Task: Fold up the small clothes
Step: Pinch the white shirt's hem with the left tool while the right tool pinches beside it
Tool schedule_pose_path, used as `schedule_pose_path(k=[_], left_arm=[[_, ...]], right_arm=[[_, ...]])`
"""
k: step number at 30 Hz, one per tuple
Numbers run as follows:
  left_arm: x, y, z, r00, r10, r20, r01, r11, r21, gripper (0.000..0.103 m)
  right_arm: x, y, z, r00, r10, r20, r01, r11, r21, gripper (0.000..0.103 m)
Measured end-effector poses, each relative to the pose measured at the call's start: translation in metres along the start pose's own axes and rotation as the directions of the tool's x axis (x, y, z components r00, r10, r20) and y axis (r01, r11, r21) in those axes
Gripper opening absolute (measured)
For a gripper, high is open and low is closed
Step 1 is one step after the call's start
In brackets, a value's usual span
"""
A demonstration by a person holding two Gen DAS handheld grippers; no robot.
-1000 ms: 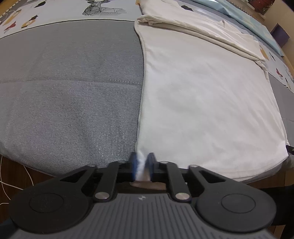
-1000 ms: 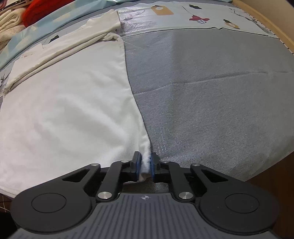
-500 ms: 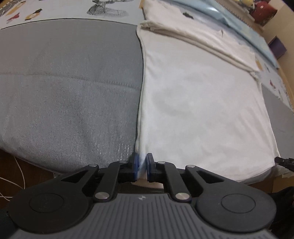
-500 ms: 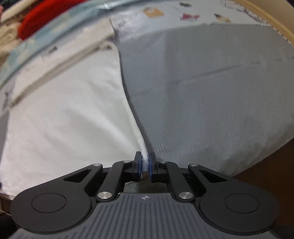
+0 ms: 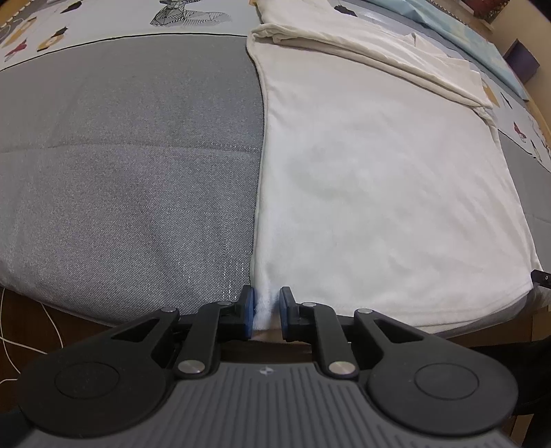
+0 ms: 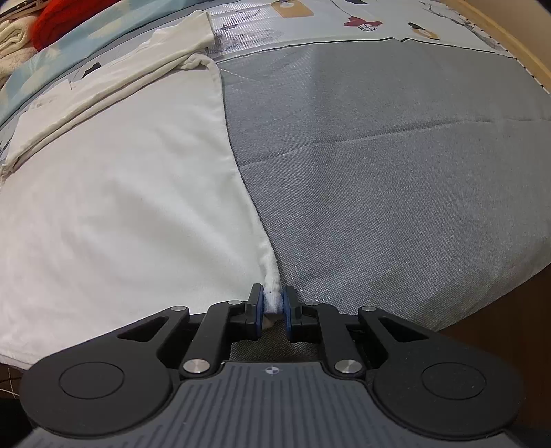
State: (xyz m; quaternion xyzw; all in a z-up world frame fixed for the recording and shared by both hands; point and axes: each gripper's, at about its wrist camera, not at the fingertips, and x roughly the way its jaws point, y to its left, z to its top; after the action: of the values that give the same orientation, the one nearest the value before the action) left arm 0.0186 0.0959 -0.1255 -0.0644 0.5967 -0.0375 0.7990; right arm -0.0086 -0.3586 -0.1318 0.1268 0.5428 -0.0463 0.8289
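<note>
both jaws just eased apart. left gripper (image 5: 266,312) and right gripper (image 6: 274,312) barely pinching the white garment (image 5: 378,179) corners; a lift now likely slips a corner.

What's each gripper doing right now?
Left gripper: open, just been opening; white garment corner lies loose between the jaws.
Right gripper: just been opening too, but closed on the white garment's other corner.

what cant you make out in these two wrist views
- Left wrist view: the shirt corner's tip drops behind the left gripper, so how far it hangs is hidden.
- Right wrist view: the right gripper hides the corner's end.
- Right wrist view: the red thing is cut off by the frame edge.
</note>
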Motion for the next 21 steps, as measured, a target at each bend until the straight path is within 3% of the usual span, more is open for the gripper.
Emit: schedule_pose_path(k=[21], left_arm=[[0.0006, -0.0005, -0.0014, 1.000, 0.003, -0.003, -0.003, 1.000, 0.007, 0.014]], right_arm=[[0.0013, 0.0018, -0.0015, 1.000, -0.005, 0.008, 0.005, 1.000, -0.015, 0.011]])
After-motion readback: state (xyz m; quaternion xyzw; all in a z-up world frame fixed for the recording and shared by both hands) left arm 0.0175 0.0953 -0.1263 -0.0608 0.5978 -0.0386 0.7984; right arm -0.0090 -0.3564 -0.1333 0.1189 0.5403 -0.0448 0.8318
